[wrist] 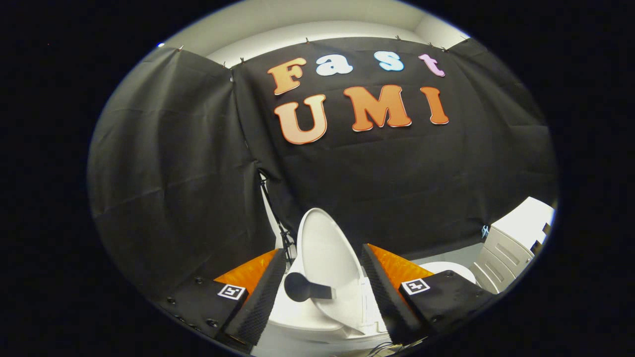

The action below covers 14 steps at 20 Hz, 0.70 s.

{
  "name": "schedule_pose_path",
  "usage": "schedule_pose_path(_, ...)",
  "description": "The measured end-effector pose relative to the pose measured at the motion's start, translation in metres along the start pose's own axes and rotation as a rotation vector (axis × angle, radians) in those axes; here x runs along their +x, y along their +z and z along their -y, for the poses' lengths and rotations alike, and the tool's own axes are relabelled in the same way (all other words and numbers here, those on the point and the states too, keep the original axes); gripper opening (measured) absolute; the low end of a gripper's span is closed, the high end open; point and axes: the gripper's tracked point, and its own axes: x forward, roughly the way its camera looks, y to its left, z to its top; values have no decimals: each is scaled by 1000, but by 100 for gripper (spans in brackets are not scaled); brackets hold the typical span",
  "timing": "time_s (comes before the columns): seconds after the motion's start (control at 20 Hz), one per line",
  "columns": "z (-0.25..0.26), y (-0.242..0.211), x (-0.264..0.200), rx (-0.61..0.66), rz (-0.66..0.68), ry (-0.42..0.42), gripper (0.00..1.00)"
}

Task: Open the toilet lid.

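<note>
The booth wall point(163, 163) hangs behind everything, with a white cabinet point(516, 238) off to the right and well apart from the work. In front of the wall stands the toilet point(297, 317), seen between and just ahead of the gripper point(322, 292), with its tank or base showing pale under the fingers. The lid point(330, 258) is already raised: it stands nearly upright, tilted a little, its long axis running from the hinge low down by the fingers up and away toward the wall, its pale inner face turned toward the camera and slightly to the left. It lies in the gap between the two fingers, nearer the right finger point(382, 282) than the left one point(263, 292), though whether either pad touches it cannot be told from this angle. A small dark round-ended tab point(302, 287) shows in front of the lid's lower part, by the left finger; what it is cannot be told. The jaws stand wide, holding nothing that can be seen pressed on both sides. Judging by how the lid stands, the opening is mostly or wholly done, and any further move would push the lid's top back toward the wall, straight ahead along the fingers, so that it rests rather than falls forward again.
</note>
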Motion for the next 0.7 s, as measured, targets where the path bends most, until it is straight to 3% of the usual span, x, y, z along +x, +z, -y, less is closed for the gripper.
schedule_pose_path(0.7,145,89,-20,-62,116,-187,98)
